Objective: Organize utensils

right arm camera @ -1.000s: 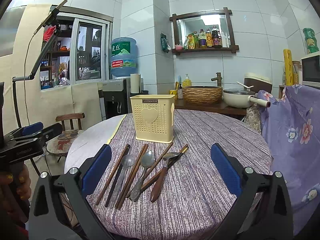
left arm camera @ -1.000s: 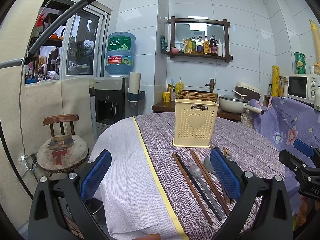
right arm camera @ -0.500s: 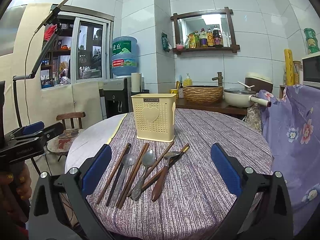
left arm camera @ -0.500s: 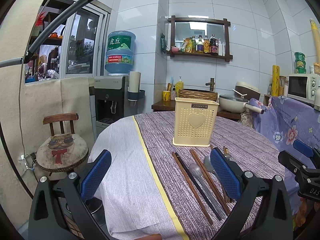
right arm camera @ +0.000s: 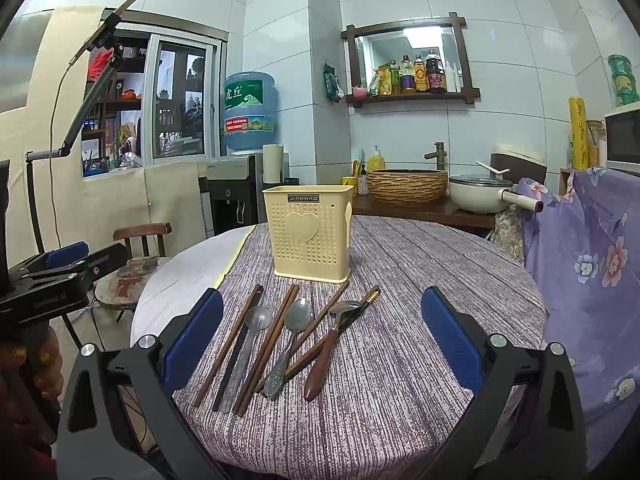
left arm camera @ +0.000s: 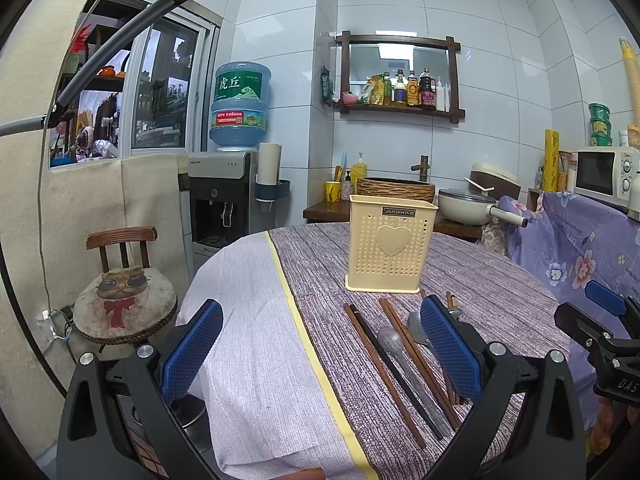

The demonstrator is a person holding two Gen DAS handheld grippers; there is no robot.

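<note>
A cream perforated utensil holder (right arm camera: 310, 234) (left arm camera: 390, 244) stands upright on the round table (right arm camera: 420, 280). In front of it lie several brown chopsticks (right arm camera: 276, 334), two metal spoons (right arm camera: 298, 316) (left arm camera: 390, 338) and a wood-handled spoon (right arm camera: 326, 350), fanned out side by side. My right gripper (right arm camera: 322, 340) hovers open just above and in front of the utensils, nothing between its blue pads. My left gripper (left arm camera: 320, 350) hangs open over the table's left part, the utensils by its right finger. Each gripper shows at the edge of the other's view.
A purple striped cloth (right arm camera: 400, 380) covers most of the table, a white cloth (left arm camera: 248, 320) its left side. A chair with a cat cushion (left arm camera: 124, 300) stands left. A water dispenser (left arm camera: 228, 200), a counter with a basket (right arm camera: 406, 186) and pot (right arm camera: 480, 196) lie behind.
None of the utensils moved. Both grippers stay open and nearly still, with only a slight drift of view.
</note>
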